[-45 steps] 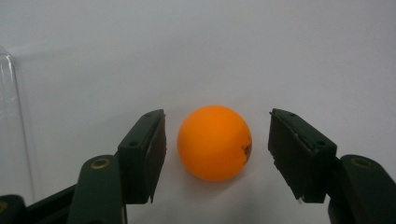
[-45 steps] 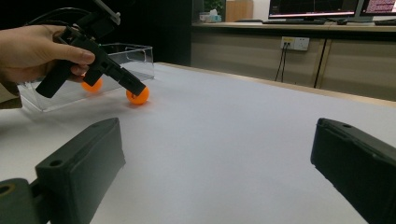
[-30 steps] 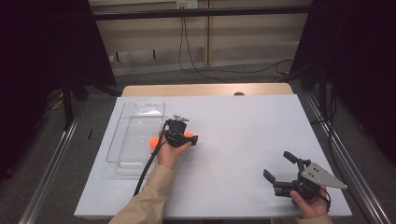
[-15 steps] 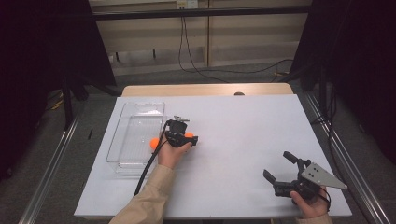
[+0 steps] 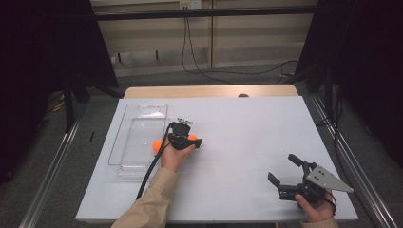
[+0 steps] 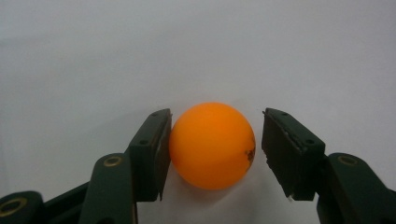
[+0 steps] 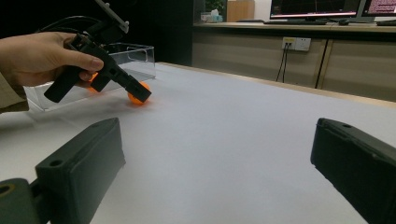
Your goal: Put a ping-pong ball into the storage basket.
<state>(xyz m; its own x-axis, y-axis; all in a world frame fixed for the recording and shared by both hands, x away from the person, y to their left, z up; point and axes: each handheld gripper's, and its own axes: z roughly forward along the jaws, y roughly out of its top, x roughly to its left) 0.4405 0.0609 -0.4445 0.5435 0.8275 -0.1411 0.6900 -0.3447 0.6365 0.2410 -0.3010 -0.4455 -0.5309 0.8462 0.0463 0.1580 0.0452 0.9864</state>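
An orange ball [image 6: 212, 145] lies on the white table [image 5: 247, 133] between the jaws of my left gripper [image 6: 218, 115]. The jaws have just been closing around it. The left pad [image 6: 163, 144] is at the ball's side, and a gap remains at the right pad [image 6: 275, 149]. From above, the left gripper [image 5: 189, 142] points down at this ball [image 5: 193, 137], just right of a clear plastic tray [image 5: 138, 126]. A second orange ball [image 5: 157, 146] lies in the tray. My right gripper [image 5: 282, 168] is held open at the front right, with nothing between its jaws [image 7: 215, 158].
The right gripper view looks across the table at the left gripper [image 7: 140, 93], its ball [image 7: 136, 98] and the tray [image 7: 135, 53]. A black cable [image 5: 152, 171] trails from the left gripper along the sleeve. The table's front edge runs close under the right hand.
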